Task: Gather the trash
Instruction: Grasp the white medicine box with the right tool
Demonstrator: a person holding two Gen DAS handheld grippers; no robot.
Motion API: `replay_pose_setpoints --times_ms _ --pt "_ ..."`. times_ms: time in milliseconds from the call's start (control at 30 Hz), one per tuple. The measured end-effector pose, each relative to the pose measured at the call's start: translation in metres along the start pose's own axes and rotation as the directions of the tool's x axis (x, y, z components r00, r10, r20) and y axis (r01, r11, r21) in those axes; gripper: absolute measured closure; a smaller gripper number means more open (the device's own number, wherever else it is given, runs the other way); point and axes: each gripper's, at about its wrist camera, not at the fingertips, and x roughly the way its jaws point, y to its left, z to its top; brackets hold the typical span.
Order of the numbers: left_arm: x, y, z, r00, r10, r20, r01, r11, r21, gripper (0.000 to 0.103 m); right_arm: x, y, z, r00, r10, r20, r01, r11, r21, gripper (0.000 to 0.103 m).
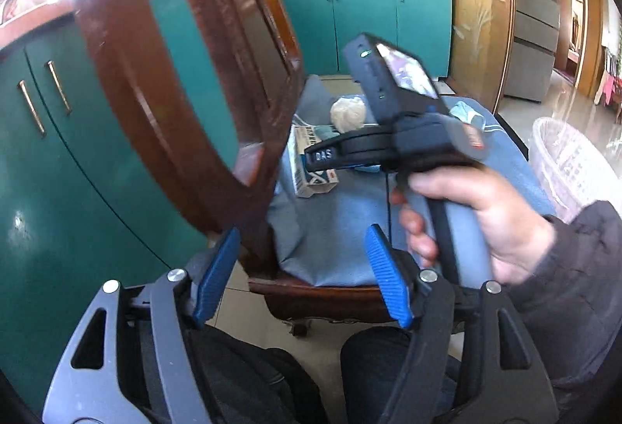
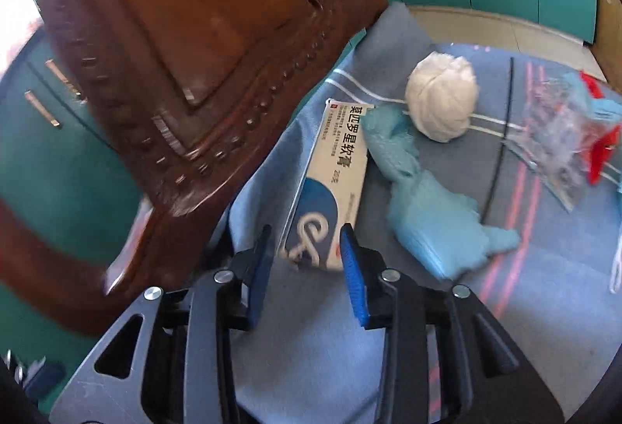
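Observation:
Trash lies on a chair seat covered with blue cloth (image 2: 318, 338): a white and blue medicine box (image 2: 334, 186), a crumpled blue glove (image 2: 435, 229), a white paper ball (image 2: 443, 97) and a clear plastic wrapper (image 2: 552, 136) with red bits. My right gripper (image 2: 307, 268) is open, its fingertips on either side of the near end of the box, just above it. In the left wrist view the right gripper's body (image 1: 408, 128) hovers over the box (image 1: 311, 167) and ball (image 1: 348, 113). My left gripper (image 1: 303, 268) is open and empty, near the seat's front edge.
The chair's dark wooden back (image 1: 186, 74) rises at the left. A white plastic basket (image 1: 571, 167) stands on the floor to the right of the chair. Teal cabinets (image 1: 58, 167) line the left and far side. A black cable (image 2: 501, 136) crosses the seat.

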Motion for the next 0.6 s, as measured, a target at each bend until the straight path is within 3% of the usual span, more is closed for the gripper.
replay_pose_setpoints --times_ms 367,600 --pt "0.006 0.014 -0.002 1.000 -0.013 -0.015 0.012 0.999 -0.033 0.034 0.037 0.002 0.023 0.996 -0.083 -0.018 0.084 0.996 0.014 0.050" --pt "0.006 0.014 -0.003 1.000 -0.014 -0.014 0.013 0.999 -0.033 0.032 0.054 0.011 0.022 0.992 -0.125 -0.022 0.125 0.992 -0.025 0.049"
